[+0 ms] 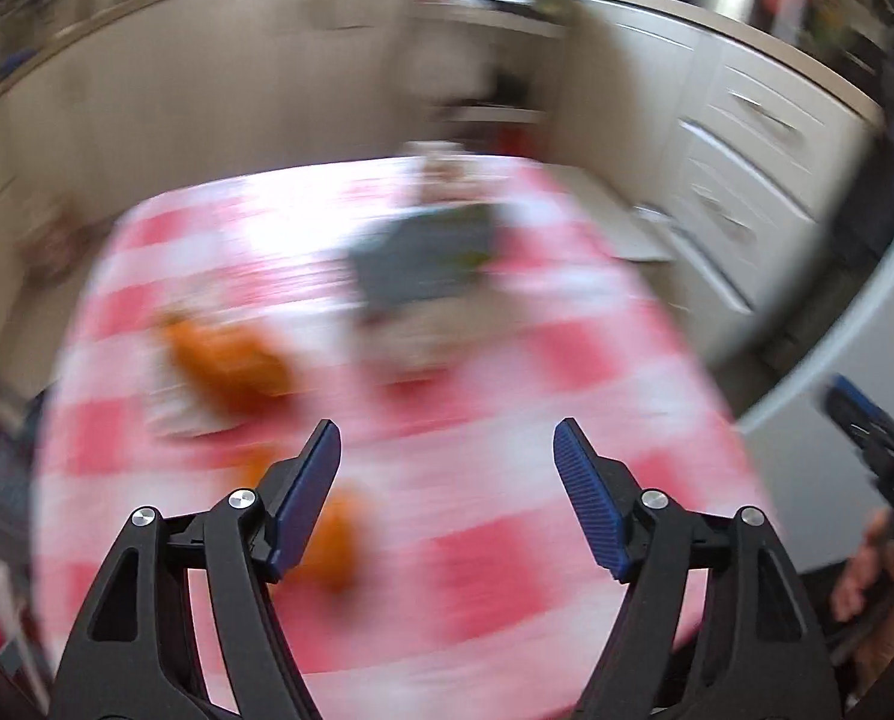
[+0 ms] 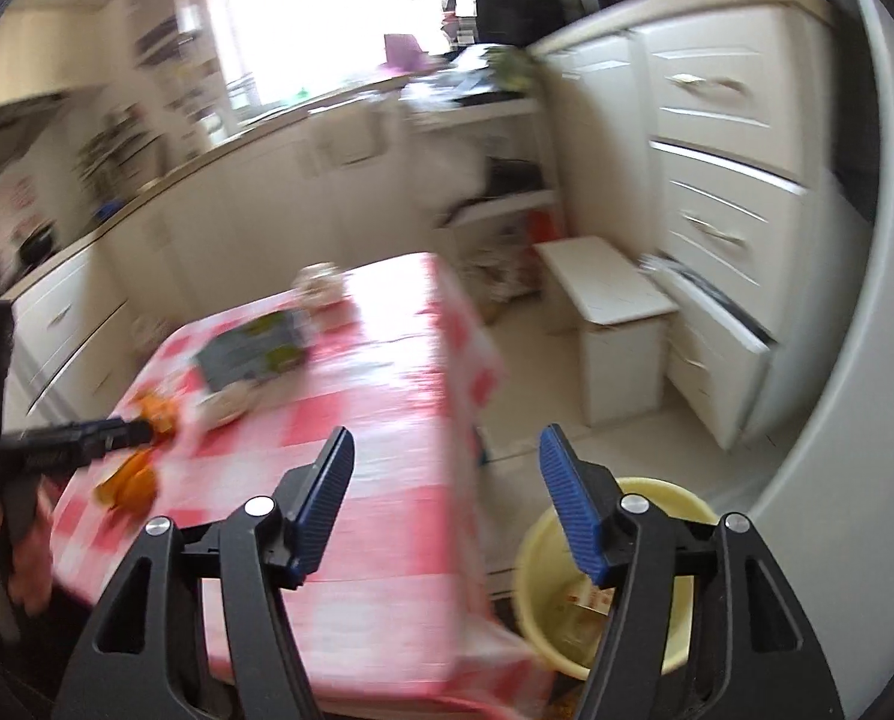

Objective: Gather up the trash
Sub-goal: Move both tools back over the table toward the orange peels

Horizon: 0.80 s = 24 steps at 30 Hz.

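Orange peel pieces [image 1: 225,360] lie blurred on the left of a table with a pink-and-white checked cloth [image 1: 507,360], and another piece [image 1: 336,540] lies just past my left gripper's left finger. My left gripper [image 1: 445,426] hangs open over the cloth with nothing between its fingers. My right gripper [image 2: 447,431] is open and empty above the table's right edge. Below it on the floor stands a yellow bin [image 2: 675,492] with scraps inside. In the right wrist view the peels [image 2: 147,420] lie at the table's left side, by the tip of the other gripper.
A grey flat packet [image 2: 249,354] and a pale jar-like thing [image 2: 318,288] sit further back on the table. A white stool [image 2: 603,288] stands on the floor beyond the bin. White drawers [image 2: 717,228] line the right wall, and counters run behind the table.
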### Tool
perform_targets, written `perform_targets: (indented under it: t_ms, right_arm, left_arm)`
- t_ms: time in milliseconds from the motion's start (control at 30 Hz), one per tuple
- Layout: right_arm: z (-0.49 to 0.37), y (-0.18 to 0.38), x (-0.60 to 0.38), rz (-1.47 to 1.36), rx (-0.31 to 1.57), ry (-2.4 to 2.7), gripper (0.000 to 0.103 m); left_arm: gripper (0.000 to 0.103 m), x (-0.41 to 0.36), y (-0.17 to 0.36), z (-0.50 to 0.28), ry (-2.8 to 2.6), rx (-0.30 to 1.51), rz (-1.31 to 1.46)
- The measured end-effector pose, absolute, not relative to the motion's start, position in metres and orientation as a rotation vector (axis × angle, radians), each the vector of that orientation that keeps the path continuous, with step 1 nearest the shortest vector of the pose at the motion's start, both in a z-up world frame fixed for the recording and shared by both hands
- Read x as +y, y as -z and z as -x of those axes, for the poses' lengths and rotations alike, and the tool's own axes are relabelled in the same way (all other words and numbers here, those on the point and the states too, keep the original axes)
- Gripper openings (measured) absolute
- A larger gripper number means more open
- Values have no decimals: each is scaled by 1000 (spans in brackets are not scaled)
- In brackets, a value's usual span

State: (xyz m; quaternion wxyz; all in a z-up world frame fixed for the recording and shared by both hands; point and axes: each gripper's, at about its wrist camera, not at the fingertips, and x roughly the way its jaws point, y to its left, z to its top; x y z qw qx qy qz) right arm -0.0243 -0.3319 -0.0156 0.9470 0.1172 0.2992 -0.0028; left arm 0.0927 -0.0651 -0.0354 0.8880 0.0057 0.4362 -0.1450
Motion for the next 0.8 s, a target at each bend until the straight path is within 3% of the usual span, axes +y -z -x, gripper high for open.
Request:
perform_targets:
  t_ms: [233,433,567,800]
  right_arm:
    - [6,15,-282,-158,628,-98,64]
    - [-6,17,-256,-124,644,-132,66]
    - [-8,18,-243,-94,648,-149,68]
    - [-15,21,-235,-83,666,-159,70]
  left_arm:
    - [71,48,77,-127,48,1048,89]
    - [75,41,93,-155,67,1058,-12]
    - [96,19,101,-180,110,1053,-110]
    - [97,5,101,-196,198,986,-143]
